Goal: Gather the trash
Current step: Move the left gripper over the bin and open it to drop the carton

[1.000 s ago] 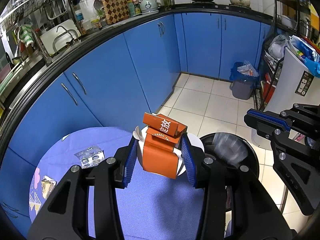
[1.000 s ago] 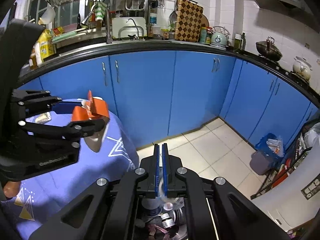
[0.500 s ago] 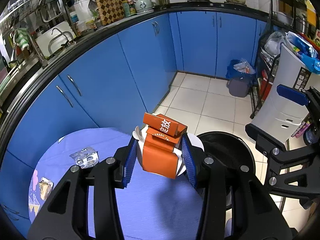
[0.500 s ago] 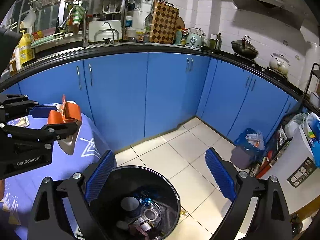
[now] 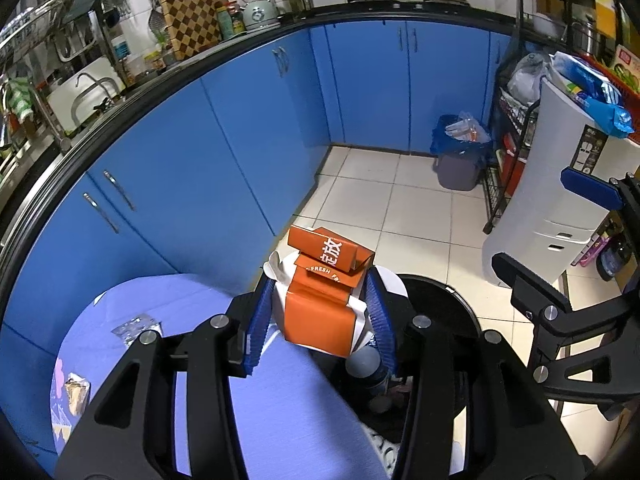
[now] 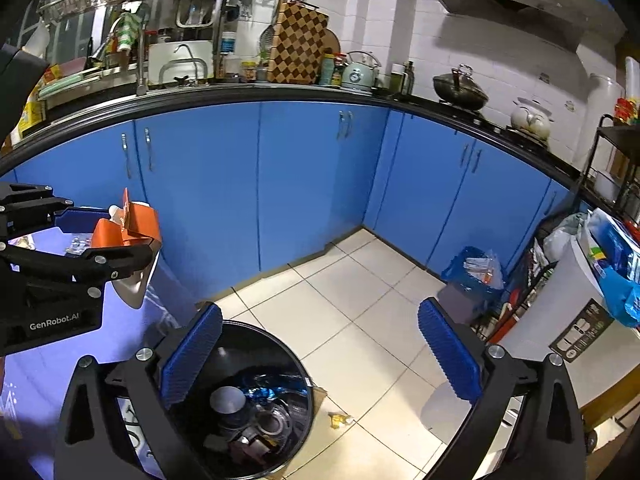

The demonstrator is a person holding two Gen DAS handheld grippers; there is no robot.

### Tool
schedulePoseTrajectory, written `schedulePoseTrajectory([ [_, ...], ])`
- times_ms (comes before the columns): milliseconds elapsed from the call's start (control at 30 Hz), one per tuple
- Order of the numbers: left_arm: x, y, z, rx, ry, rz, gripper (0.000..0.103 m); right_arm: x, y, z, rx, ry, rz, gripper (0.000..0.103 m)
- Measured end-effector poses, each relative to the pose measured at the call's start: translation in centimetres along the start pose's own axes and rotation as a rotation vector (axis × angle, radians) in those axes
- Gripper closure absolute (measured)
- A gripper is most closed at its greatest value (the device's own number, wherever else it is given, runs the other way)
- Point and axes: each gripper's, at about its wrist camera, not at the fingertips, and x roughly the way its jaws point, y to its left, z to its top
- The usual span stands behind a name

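Left wrist view, left tongs [image 5: 320, 316] opening around orange carton [image 5: 322, 300], right tongs [image 6: 320, 356] opening, empty — black bin [image 6: 298, 364] contents murky.

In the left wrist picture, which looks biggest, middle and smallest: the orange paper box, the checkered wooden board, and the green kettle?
1. Orange paper box, held right up close to the camera, so nearness makes it look big.
2. Checkered wooden board, far away on the counter.
3. Green kettle, beside the board.
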Motion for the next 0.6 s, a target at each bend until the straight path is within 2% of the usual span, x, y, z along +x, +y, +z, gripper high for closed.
schedulePoseTrajectory([
  [367,0.5,-2.0,1.0,0.031,-0.003,-0.017,0.055,0.2,-2.8,-1.2,0.062,0.017,-0.017,0.007],
  [433,0.5,-2.1,1.1,0.037,-0.006,-0.015,0.051,0.2,-2.9,-1.2,0.073,0.018,-0.015,0.007],
  [467,0.4,-2.1,1.1,0.038,-0.008,-0.012,0.046,0.3,-3.0,-1.2,0.078,0.019,-0.014,0.007],
  [500,0.3,-2.1,1.2,0.038,-0.017,0.002,0.035,0.3,-3.0,-1.2,0.082,0.021,-0.013,0.007],
  [533,0.1,-2.0,1.1,0.036,-0.028,0.016,0.028,0.3,-3.0,-1.2,0.083,0.022,-0.013,0.007],
  [600,-0.3,-1.8,1.1,0.029,-0.049,0.027,0.008,0.3,-2.9,-1.3,0.081,0.022,-0.021,0.007],
])
